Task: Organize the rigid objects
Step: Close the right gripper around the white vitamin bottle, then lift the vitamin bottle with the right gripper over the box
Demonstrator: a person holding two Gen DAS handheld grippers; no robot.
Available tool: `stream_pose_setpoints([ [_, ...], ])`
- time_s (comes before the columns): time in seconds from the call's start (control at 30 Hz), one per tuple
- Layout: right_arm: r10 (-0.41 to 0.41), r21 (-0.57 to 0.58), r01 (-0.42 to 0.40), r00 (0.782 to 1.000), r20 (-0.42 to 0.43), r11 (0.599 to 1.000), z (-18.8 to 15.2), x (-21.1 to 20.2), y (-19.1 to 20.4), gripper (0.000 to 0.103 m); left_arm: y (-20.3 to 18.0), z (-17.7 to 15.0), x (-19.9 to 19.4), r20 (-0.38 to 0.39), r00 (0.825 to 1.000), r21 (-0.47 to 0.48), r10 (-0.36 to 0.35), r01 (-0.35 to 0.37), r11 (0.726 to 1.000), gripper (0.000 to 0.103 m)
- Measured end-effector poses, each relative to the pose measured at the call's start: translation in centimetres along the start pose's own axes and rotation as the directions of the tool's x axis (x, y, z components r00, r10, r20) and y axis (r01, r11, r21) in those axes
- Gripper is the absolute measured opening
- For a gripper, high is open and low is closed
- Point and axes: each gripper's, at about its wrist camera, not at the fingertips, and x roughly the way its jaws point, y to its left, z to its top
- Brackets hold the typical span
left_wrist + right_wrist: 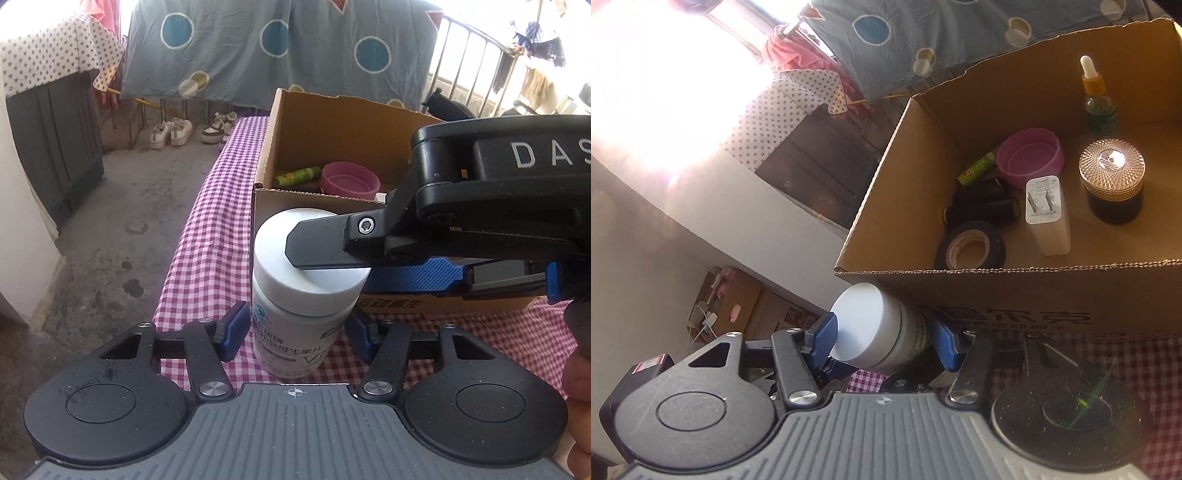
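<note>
Right wrist view: cardboard box (886, 177) already holds several items; beside it, left gripper (295, 328) and right gripper (882, 338) both clasp the white bottle (882, 328), not yet boxed.

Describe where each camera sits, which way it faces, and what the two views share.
Left wrist: on the left hand-held gripper, looking forward and down at the white bottle before the cardboard box; its own fingers, the right hand-held gripper and a hand show.
Right wrist: on the right hand-held gripper, rolled sideways, looking into the box; its own fingers show.
Shared: bottle, box, pink bowl, checked cloth.
</note>
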Motion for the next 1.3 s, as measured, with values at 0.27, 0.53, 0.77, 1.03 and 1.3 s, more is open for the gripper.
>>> stream_pose_setpoints([
  [0.27, 0.017, 0.010, -0.017, 1.000, -0.003, 1.000, 0.2, -0.5, 0.0, 0.050, -0.7, 0.1, -0.1, 0.001, 1.000, 0.001, 0.016, -0.016, 1.000, 0.054],
  [0.53, 0.030, 0.009, -0.030, 1.000, -0.003, 1.000, 0.1, -1.0, 0.1, 0.050, -1.2, 0.2, -1.2, 0.014, 1.000, 0.002, 0.020, -0.020, 1.000, 0.053],
  [0.77, 0.054, 0.002, -0.054, 0.998, 0.017, 0.999, -0.4, -2.5, 0.5, 0.050, -2.1, 0.0, -2.7, 0.040, 0.999, 0.019, 0.033, -0.034, 0.999, 0.053],
  [1.03, 0.085, -0.010, -0.085, 0.995, 0.048, 0.996, -1.0, -4.6, 1.0, 0.050, -3.4, 0.3, -4.4, 0.071, 0.996, 0.047, 0.055, -0.059, 0.997, 0.053],
  [1.3, 0.143, -0.053, -0.138, 0.984, 0.106, 0.989, -0.9, -8.0, 2.8, 0.050, -4.7, 1.6, -7.9, 0.149, 0.986, 0.099, 0.070, -0.085, 0.991, 0.053],
])
